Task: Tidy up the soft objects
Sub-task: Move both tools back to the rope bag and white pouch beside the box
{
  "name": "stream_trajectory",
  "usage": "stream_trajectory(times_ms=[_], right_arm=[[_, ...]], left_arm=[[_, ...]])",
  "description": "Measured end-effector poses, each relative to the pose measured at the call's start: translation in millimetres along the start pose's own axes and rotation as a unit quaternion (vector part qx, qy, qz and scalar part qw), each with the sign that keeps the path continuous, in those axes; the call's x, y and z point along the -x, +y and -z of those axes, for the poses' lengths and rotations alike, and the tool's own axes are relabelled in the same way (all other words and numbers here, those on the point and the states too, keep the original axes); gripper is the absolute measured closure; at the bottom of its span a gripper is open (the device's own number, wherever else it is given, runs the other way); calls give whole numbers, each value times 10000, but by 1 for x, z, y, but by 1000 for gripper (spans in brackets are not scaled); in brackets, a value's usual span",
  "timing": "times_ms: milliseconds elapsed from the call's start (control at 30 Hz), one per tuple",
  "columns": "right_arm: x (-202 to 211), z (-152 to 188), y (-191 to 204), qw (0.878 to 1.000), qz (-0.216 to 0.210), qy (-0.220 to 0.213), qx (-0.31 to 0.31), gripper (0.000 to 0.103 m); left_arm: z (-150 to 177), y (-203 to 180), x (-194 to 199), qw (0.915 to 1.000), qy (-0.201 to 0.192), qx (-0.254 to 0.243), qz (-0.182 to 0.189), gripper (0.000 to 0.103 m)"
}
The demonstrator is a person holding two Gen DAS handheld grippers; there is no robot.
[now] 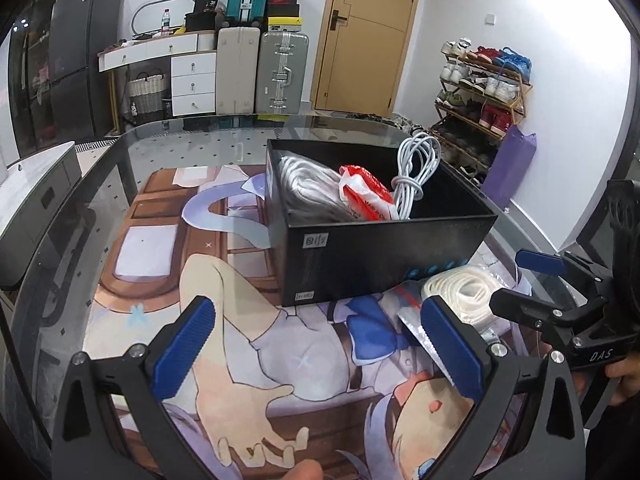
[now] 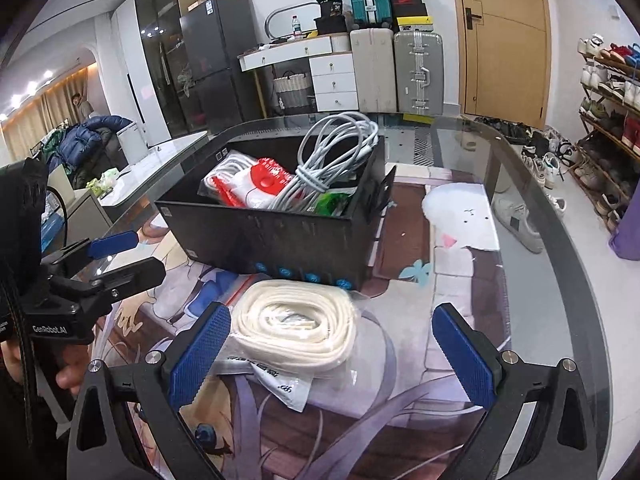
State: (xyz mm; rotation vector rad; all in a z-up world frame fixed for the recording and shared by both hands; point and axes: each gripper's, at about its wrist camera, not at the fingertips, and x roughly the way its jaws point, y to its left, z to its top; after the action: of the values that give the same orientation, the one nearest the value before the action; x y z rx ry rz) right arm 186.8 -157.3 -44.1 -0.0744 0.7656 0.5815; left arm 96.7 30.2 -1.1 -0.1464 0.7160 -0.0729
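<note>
A black box [image 2: 280, 236] stands on the glass table and also shows in the left wrist view [image 1: 380, 256]. It holds a white cable bundle [image 2: 332, 148], a red and white packet [image 2: 256, 184], a green packet [image 2: 330, 202] and a grey bundle [image 1: 308, 184]. A coil of white rope in a clear bag [image 2: 300, 324] lies on the mat in front of the box, just ahead of my open right gripper [image 2: 332, 356]. The coil also shows in the left wrist view [image 1: 460, 292]. My left gripper [image 1: 320, 348] is open and empty, left of the coil.
A printed mat [image 1: 200, 320] covers the glass table [image 2: 532, 208]. A shoe rack [image 1: 480, 92], suitcases [image 1: 280, 72] and a white drawer unit [image 1: 192, 80] stand beyond the table. A grey cabinet [image 1: 32, 200] is at the left.
</note>
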Motion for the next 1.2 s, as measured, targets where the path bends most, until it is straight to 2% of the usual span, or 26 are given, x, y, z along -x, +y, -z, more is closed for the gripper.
stream_trajectory(times_ms=[167, 367, 600, 733, 1033, 1200], right_arm=[[-9, 0, 8, 9999, -73, 113, 33, 1], [-21, 0, 18, 9995, -170, 243, 125, 1], [-39, 0, 22, 9983, -122, 521, 209, 1], [-47, 0, 21, 9976, -204, 638, 164, 1], [-56, -3, 33, 9957, -61, 772, 499, 1], [-51, -3, 36, 9955, 128, 710, 607, 1]], left_arm=[[2, 3, 2, 9999, -69, 66, 64, 0], [1, 7, -5, 9997, 142, -71, -199, 0], [3, 14, -6, 9999, 121, 89, -79, 0], [5, 8, -7, 9999, 138, -42, -21, 1], [4, 14, -9, 9996, 202, 130, 131, 1], [5, 9, -10, 9997, 193, 32, 132, 1]])
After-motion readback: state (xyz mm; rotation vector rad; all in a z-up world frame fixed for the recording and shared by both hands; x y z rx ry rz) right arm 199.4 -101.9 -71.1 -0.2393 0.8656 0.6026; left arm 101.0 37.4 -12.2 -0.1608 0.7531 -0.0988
